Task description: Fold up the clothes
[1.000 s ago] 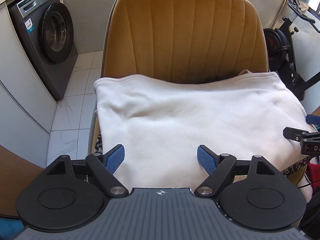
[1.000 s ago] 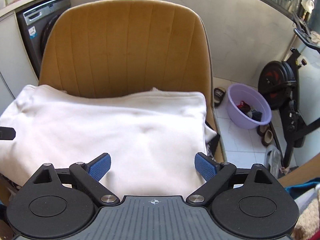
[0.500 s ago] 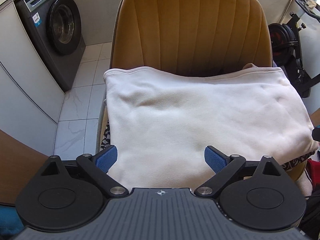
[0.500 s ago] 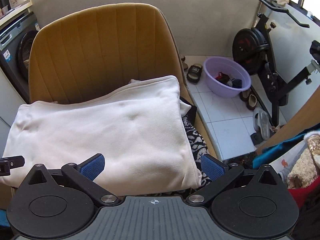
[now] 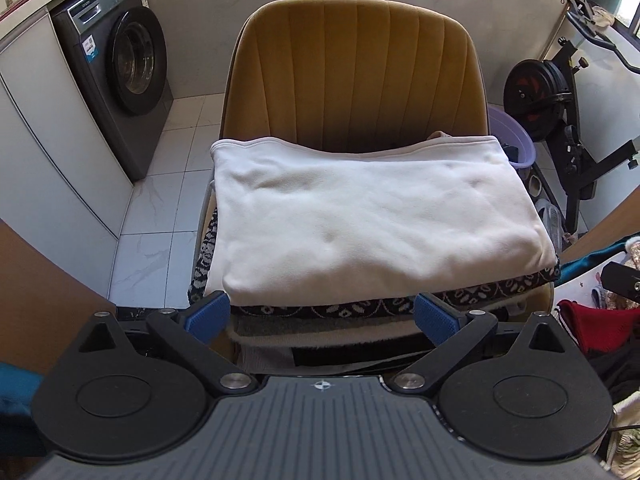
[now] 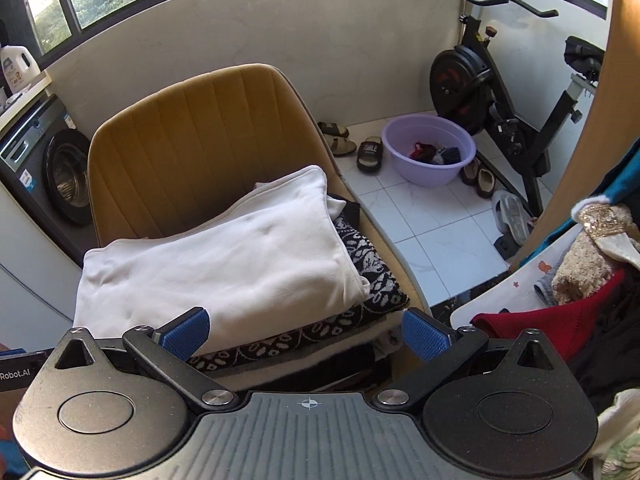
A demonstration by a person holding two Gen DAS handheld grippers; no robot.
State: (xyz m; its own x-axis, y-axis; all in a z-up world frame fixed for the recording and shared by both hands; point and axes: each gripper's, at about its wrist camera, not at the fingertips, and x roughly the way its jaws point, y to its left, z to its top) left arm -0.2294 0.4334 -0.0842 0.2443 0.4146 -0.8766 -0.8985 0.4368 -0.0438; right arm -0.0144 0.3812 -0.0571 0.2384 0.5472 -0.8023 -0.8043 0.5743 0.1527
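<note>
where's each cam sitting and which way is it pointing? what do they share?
Left wrist: on the left hand-held gripper, facing the chair head-on; its open blue fingers show.
Right wrist: on the right hand-held gripper, angled toward the purple basin and exercise bike; open fingers show.
Shared: chair, folded white garment, washing machine.

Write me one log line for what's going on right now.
white garment: folded, on top of stack on chair | left gripper: open, empty | right gripper: open, empty
</note>
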